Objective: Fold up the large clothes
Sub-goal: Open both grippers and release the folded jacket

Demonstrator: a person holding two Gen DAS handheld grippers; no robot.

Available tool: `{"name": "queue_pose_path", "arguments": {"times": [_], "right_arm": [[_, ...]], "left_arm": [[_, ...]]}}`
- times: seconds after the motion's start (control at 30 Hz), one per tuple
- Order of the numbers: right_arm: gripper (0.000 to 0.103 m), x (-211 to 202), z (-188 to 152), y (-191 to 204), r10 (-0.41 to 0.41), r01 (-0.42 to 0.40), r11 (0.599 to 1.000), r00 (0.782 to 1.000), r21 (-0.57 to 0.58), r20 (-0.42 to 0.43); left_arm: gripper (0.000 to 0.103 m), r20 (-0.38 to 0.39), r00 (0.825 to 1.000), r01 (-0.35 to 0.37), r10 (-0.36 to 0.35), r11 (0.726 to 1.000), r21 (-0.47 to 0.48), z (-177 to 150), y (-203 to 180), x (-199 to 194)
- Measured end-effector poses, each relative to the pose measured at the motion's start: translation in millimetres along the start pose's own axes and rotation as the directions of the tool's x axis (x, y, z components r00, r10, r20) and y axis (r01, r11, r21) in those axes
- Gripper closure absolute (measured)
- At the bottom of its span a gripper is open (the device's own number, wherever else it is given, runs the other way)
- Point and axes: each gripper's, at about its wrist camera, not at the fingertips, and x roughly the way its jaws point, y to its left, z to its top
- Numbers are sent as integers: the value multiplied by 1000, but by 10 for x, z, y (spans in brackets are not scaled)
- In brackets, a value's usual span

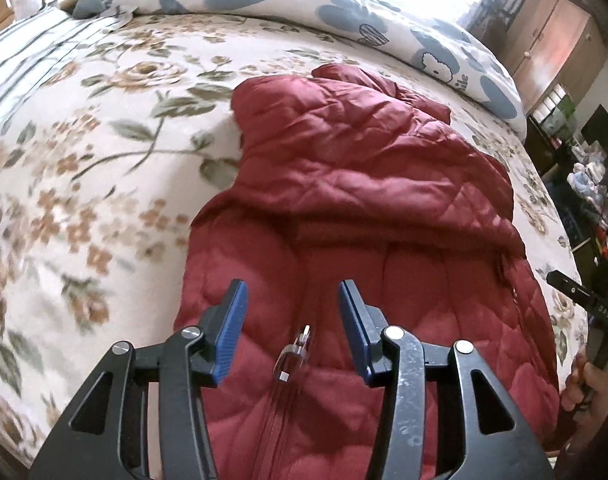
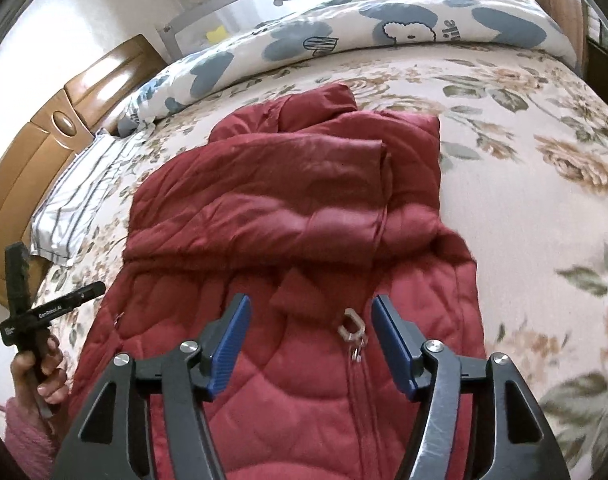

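The dark red quilted puffer jacket (image 2: 288, 216) lies on the cream floral-printed bedspread (image 2: 523, 152), roughly in the middle of the bed, its hem end near and its collar end far; both sleeves look folded in across the chest, so the piece already reads as a long narrow shape, and in my judgement the next fold brings one end over the other.

It should handle as light, soft and springy; the padding will puff back and resist a crease, and the smooth shell looks slippery, so a shallow pinch may slide off. The better holds, I judge, are the two near corners of the hem or the seamed side edges, where stitching gives the pads something to bite; the clear plastic zipper pull (image 2: 352, 326) on the front is best avoided.

The left gripper (image 1: 292, 322) hovers above the near part of the jacket, blue pads partly apart with nothing between them; the right gripper (image 2: 309, 330) hangs likewise, jaws somewhat wider and empty.

Readable writing: "GenRobot.AI" on the black handle of the left gripper, seen from the right wrist; part of a word ending "ile" on the white and blue cartoon-print duvet (image 2: 383, 24) at the far side.
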Motion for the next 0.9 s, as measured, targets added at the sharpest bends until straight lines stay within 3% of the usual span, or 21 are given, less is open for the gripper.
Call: {"name": "queue_pose_path", "arguments": {"times": [0.47, 0.9], "right_arm": [[33, -269, -448, -54, 2, -2, 1000, 999, 8, -35], [33, -663, -865, -354, -81, 83, 995, 996, 53, -37]], "left_arm": [[55, -18, 1000, -19, 19, 1000, -23, -449, 204, -260], [51, -37, 999, 4, -7, 997, -73, -776, 349, -414]]}}
